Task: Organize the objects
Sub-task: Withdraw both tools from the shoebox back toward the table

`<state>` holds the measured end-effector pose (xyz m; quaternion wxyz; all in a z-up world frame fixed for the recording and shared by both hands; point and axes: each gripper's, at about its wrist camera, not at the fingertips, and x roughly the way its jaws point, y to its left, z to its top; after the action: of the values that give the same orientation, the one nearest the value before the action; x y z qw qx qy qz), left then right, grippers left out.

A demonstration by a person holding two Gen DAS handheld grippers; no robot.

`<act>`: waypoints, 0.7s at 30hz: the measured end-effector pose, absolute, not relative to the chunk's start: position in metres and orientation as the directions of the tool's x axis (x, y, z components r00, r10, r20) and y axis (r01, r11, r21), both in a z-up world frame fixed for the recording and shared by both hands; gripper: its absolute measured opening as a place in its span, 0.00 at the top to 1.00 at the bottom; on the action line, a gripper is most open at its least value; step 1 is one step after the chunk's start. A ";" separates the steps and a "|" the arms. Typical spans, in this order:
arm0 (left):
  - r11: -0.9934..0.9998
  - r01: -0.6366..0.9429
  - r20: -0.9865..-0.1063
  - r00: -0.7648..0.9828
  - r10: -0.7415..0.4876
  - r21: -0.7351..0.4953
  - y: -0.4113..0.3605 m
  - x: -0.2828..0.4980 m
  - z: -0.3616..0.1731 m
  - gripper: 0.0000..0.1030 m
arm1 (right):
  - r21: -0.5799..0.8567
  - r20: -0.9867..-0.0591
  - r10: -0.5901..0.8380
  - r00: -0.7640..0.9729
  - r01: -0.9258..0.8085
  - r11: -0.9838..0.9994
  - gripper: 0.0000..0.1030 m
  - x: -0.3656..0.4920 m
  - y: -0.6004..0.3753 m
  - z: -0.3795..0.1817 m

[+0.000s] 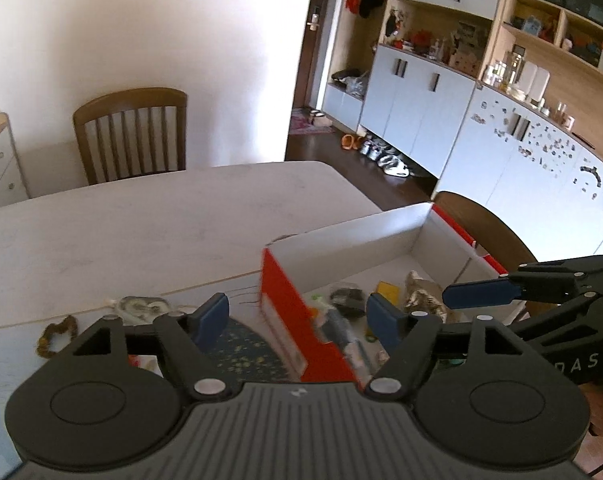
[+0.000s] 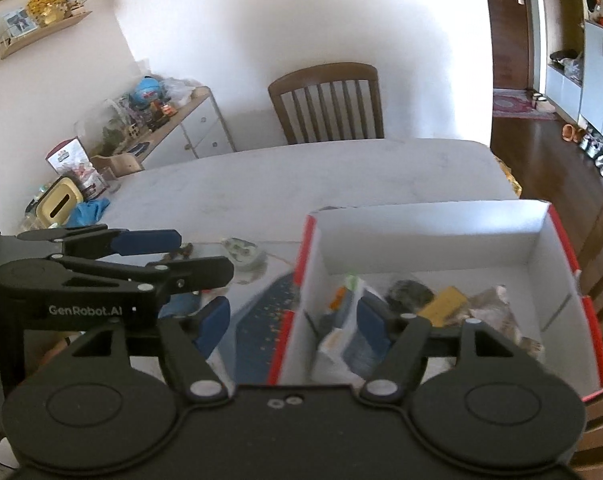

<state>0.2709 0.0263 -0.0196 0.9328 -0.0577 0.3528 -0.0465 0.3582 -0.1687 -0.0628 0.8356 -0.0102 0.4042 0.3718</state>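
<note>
A red cardboard box with a white inside (image 1: 381,236) (image 2: 421,236) stands on the table and holds several small items, among them a yellow block (image 2: 445,300) and a dark lump (image 2: 409,292). My left gripper (image 1: 297,320) is open and empty, its jaws straddling the box's near left wall. My right gripper (image 2: 293,320) is open and empty, also over that wall. Each gripper shows in the other's view: the right one (image 1: 541,292) and the left one (image 2: 141,256). Left of the box lie a dark blue patterned cloth (image 2: 261,320), a small clear packet (image 1: 139,306) (image 2: 241,250) and a brown loop (image 1: 57,336).
The pale table (image 1: 141,220) stretches away to a wooden chair (image 1: 131,132) (image 2: 329,100) at its far side. A second chair (image 1: 485,224) stands right of the box. White cabinets (image 1: 421,112) line the right wall. A cluttered sideboard (image 2: 141,128) stands far left.
</note>
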 end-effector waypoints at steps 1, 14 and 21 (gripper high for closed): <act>0.988 0.042 -0.653 0.747 -0.129 -0.147 0.032 0.269 -0.020 0.25 | 0.281 -0.681 0.614 0.399 -0.632 0.722 0.29 0.357 -0.164 -0.062; 0.987 0.003 -0.649 0.753 -0.108 -0.161 0.093 0.254 -0.024 0.12 | 0.248 -0.696 0.599 0.396 -0.650 0.718 0.12 0.346 -0.109 -0.062; 0.984 -0.017 -0.642 0.760 -0.103 -0.179 0.127 0.254 -0.031 0.00 | 0.199 -0.725 0.560 0.402 -0.656 0.728 0.09 0.353 -0.084 -0.062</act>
<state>0.2536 0.1269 -0.0306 0.9341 -0.0873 0.3456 -0.0229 0.3535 -0.0840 -0.0621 0.8351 -0.0587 0.4083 0.3641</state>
